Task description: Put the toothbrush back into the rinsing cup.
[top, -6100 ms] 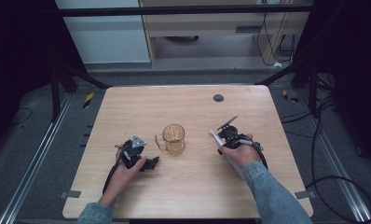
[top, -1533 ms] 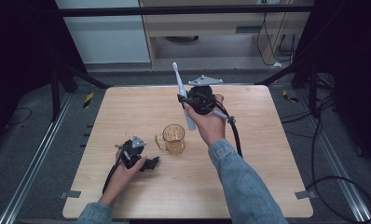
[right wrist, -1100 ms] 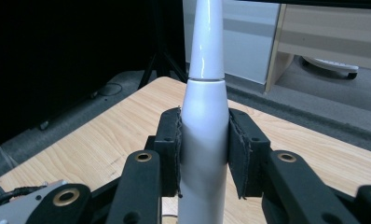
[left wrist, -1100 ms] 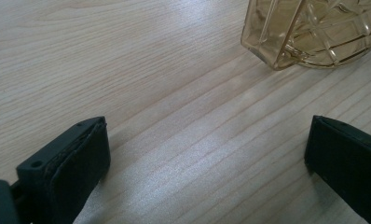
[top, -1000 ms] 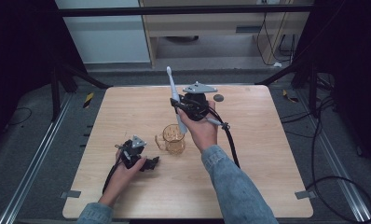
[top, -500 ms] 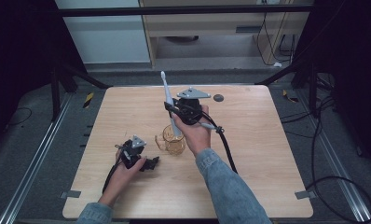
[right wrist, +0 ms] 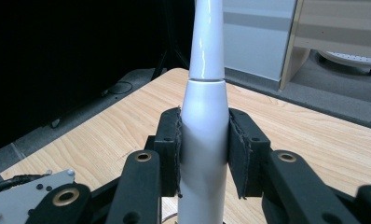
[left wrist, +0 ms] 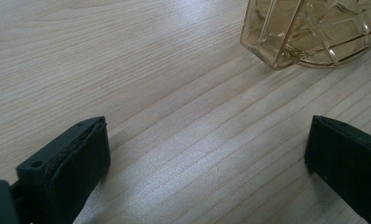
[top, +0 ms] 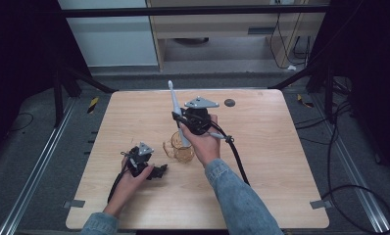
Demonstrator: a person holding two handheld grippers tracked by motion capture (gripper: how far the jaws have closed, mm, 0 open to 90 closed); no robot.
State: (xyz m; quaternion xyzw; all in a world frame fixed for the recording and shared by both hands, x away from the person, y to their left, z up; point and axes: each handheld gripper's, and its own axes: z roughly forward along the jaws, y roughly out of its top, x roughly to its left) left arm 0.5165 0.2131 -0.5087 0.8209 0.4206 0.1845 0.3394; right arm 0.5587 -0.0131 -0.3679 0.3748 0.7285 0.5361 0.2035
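The right gripper (top: pixel 185 123) pinches a white electric toothbrush (right wrist: pixel 204 135) by its thick handle, jaws pressed on either side. It holds the toothbrush near upright, brush end up and leaning slightly left, directly over the amber cut-glass mug (top: pixel 182 148) at the middle of the light wooden table (top: pixel 281 161). In my judgement this attitude suits lowering the handle end into the mug's mouth. The left gripper (top: pixel 156 171) rests on the table just near and left of the mug, jaws spread wide with nothing between them, apparently parked clear while placed to steady the mug if needed.
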